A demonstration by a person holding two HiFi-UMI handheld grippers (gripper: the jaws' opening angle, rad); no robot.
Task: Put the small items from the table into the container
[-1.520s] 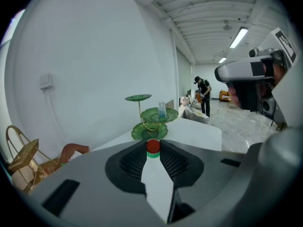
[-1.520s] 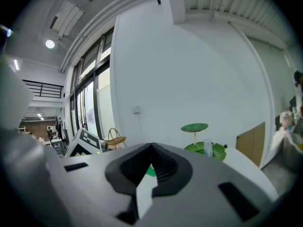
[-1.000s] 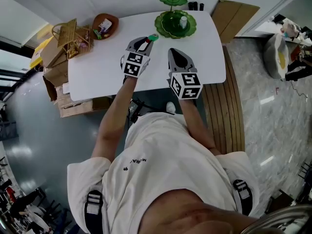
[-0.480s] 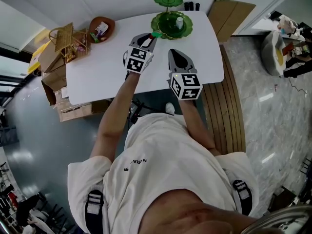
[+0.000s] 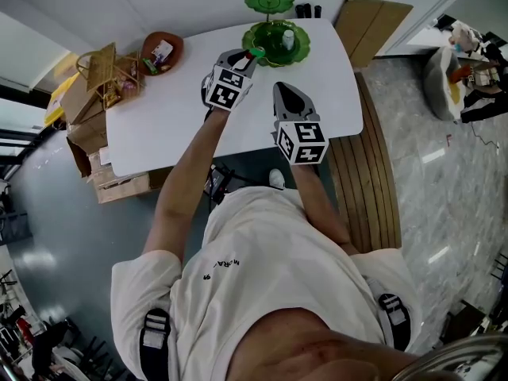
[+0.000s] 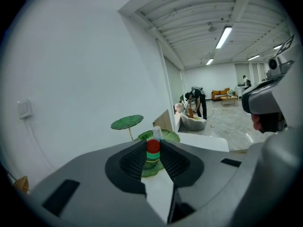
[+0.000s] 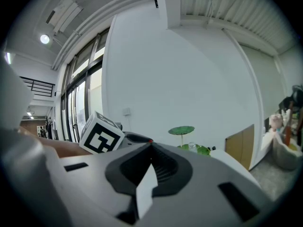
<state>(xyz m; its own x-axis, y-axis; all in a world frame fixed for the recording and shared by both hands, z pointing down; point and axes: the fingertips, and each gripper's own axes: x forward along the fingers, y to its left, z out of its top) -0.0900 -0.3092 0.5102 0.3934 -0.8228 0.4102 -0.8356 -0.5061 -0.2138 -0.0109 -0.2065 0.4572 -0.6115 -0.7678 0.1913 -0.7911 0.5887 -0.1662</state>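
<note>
A small green item with a red cap [image 6: 153, 151] sits between the pads of my left gripper [image 6: 153, 158], which is shut on it. In the head view that left gripper [image 5: 248, 57] holds the green item [image 5: 254, 52] at the near rim of the green leaf-shaped dish [image 5: 270, 48]. This two-tier stand has a small clear bottle [image 5: 288, 38] on its lower tier. My right gripper [image 5: 280, 87] hovers over the white table [image 5: 159, 125] nearer to me, shut and empty. In the right gripper view its jaws [image 7: 151, 148] meet with nothing between them.
A brown bowl [image 5: 151, 46] with small things and a wooden basket [image 5: 107, 68] stand at the table's far left. Cardboard boxes [image 5: 83, 113] lie beyond the left edge. A slatted wooden bench [image 5: 373, 165] runs along the right. Two dark small objects [image 5: 306, 10] stand behind the stand.
My left gripper has carried the green item farther from me, up to the rim of the green dish. The right gripper has stayed in place.
</note>
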